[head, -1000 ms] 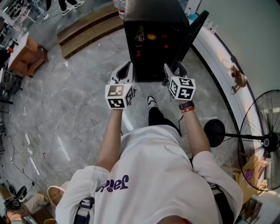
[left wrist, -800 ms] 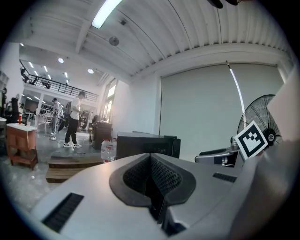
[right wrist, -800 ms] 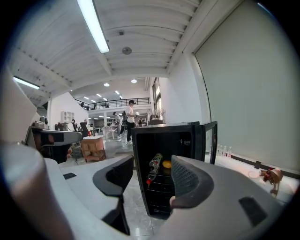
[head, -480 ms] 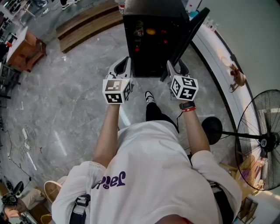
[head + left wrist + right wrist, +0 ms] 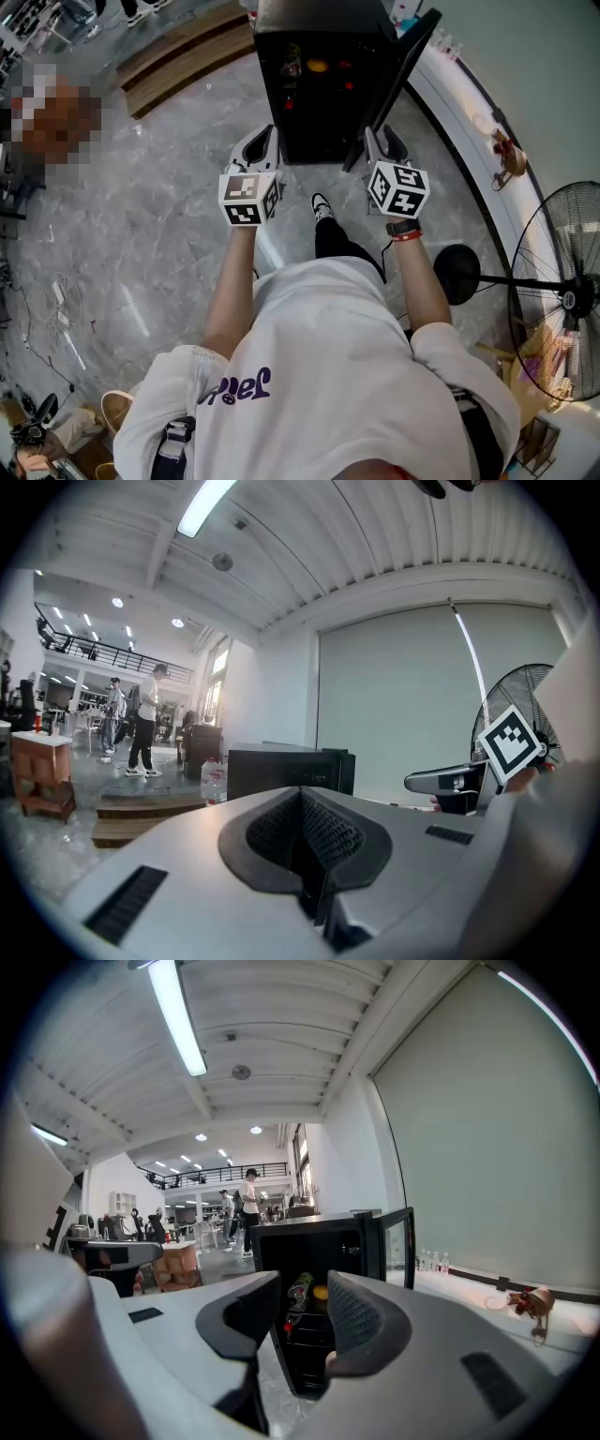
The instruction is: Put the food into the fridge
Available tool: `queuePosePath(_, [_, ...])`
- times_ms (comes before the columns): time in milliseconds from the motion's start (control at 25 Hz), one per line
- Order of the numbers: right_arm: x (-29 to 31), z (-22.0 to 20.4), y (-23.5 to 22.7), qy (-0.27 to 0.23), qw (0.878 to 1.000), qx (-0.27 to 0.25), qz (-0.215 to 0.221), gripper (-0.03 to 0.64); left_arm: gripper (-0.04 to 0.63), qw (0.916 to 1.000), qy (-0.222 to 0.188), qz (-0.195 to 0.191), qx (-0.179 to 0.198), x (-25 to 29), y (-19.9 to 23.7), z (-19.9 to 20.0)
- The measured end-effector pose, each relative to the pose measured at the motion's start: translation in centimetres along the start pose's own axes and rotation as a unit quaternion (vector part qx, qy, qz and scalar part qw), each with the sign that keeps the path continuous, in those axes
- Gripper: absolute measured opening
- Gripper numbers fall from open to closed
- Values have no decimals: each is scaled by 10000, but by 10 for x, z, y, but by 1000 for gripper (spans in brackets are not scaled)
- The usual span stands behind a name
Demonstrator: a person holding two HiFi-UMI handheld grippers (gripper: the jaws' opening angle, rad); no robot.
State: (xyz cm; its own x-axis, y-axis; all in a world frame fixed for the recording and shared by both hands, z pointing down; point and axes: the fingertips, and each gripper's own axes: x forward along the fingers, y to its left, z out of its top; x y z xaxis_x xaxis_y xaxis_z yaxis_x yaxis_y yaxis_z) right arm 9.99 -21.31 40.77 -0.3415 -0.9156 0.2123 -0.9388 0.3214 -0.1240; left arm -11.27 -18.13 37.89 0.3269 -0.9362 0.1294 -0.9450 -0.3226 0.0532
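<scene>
Head view: steep look down over white-shirted shoulders, both grippers raised in front of the fridge.
Floor [image 5: 159, 206]: grey marbled stone, bare between the grippers and the fridge.
Fridge [image 5: 319, 94]: small black cabinet on the floor, interior facing the grippers, near them but apart.
Fridge door [image 5: 398, 80]: swung open to the right, lower edge just beside the right gripper.
Standing fan [image 5: 562, 291]: far right, well apart from the fridge.
White ledge [image 5: 469, 122]: curved along the right wall, behind the open door.
Wooden steps [image 5: 178, 56]: behind and left of the fridge.
Left gripper [image 5: 302, 803]: jaws pressed together, nothing between.
Right gripper [image 5: 302, 1288]: jaws partly apart, just been closing, nothing between; fridge shelves showing through the gap.
Shoe [image 5: 323, 208]: on the floor between the grippers.
Bottle [image 5: 298, 1290]: lying on an upper shelf inside the fridge.
Orange food [image 5: 322, 1292]: same shelf, just beside the bottle.
</scene>
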Motion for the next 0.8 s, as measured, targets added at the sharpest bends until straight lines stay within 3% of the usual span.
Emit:
queuePosePath(360, [-9, 4, -5, -62, 9997, 53, -220, 94, 18, 9998, 23, -149, -113, 2, -9, 3])
queuePosePath(800, [-10, 8, -7, -164, 9994, 72, -296, 37, 17, 9995, 43, -307, 15, 12, -19, -2])
